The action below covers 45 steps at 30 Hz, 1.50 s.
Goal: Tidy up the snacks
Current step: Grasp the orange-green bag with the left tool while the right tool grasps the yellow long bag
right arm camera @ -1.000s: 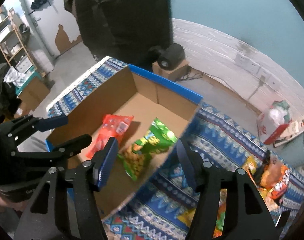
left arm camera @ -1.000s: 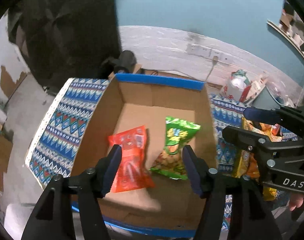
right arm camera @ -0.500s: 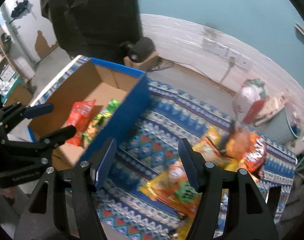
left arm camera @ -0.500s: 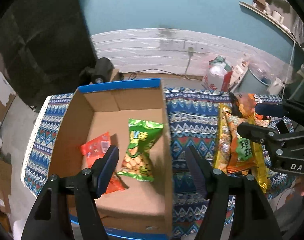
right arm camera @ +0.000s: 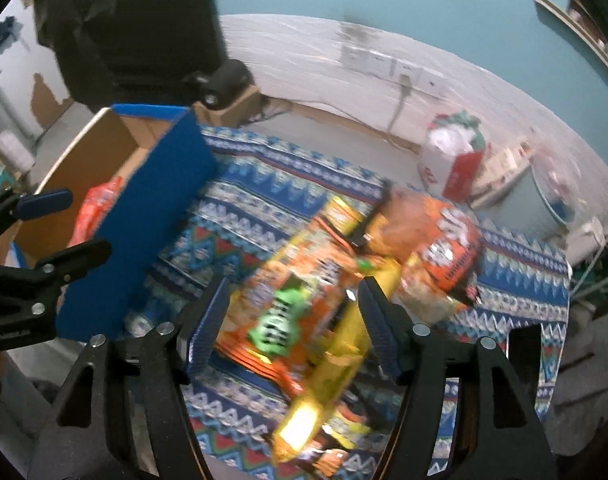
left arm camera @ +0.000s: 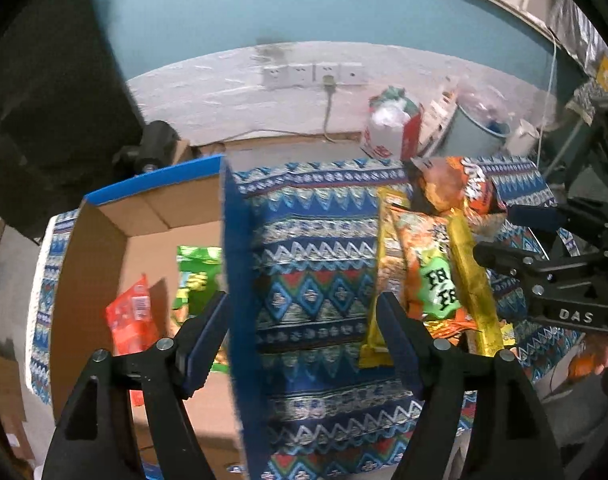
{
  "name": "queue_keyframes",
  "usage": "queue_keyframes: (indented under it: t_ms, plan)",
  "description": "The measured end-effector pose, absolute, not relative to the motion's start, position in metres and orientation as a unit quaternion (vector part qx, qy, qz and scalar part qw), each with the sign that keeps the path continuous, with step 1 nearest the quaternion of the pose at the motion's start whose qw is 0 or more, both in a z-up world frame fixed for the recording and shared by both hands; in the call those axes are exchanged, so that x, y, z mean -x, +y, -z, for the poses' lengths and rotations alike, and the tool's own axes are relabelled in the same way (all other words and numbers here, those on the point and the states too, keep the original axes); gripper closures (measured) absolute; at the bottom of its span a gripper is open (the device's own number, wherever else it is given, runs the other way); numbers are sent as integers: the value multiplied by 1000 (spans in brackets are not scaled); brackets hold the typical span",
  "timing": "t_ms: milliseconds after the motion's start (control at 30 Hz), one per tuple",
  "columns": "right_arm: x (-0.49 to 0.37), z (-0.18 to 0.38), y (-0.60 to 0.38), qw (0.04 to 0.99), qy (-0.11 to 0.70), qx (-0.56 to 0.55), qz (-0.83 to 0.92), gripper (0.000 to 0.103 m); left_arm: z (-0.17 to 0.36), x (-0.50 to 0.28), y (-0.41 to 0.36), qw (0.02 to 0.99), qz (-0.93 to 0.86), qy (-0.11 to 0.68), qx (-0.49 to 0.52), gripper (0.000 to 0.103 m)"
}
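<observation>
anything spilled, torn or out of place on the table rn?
Nothing spilled or torn. The unsorted snack bags lie in a loose overlapping heap on the patterned cloth, beside the cardboard box; only a red packet and a green bag are inside.

Right tongs (right arm camera: pixel 292 312) empty, apart, over orange snack bag (right arm camera: pixel 288 304); blue-walled box (right arm camera: pixel 140 220) to left.
</observation>
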State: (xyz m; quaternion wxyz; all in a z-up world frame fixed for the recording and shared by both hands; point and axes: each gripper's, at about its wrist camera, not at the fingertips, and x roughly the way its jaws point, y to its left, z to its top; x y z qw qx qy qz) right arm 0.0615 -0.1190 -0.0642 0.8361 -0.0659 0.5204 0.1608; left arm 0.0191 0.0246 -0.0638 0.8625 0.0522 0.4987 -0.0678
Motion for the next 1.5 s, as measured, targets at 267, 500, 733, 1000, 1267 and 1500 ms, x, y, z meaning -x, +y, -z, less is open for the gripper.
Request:
queue_keyframes:
  t_ms: [267, 500, 733, 1000, 1267, 1500]
  plan:
    - [-66, 105, -157, 817, 561, 43, -127, 36, 83, -21, -9, 847, 102, 516, -81, 27]
    - [-69, 134, -166, 800, 588, 24, -118, 37, 108, -30, -23, 829, 107, 540, -100, 27]
    - [-67, 161, -163, 779, 614, 5, -122, 37, 116, -37, -27, 819, 100, 557, -98, 27]
    - [-60, 165, -160, 776, 615, 23, -139, 70, 120, -47, -36, 810, 113, 571, -68, 27]
    - [-61, 163, -191, 777, 614, 13, -136, 74, 131, -62, -62, 795, 129, 592, -35, 26]
    - [-62, 165, -202, 779, 608, -10, -152, 71, 151, -75, -84, 785, 127, 604, -56, 26]
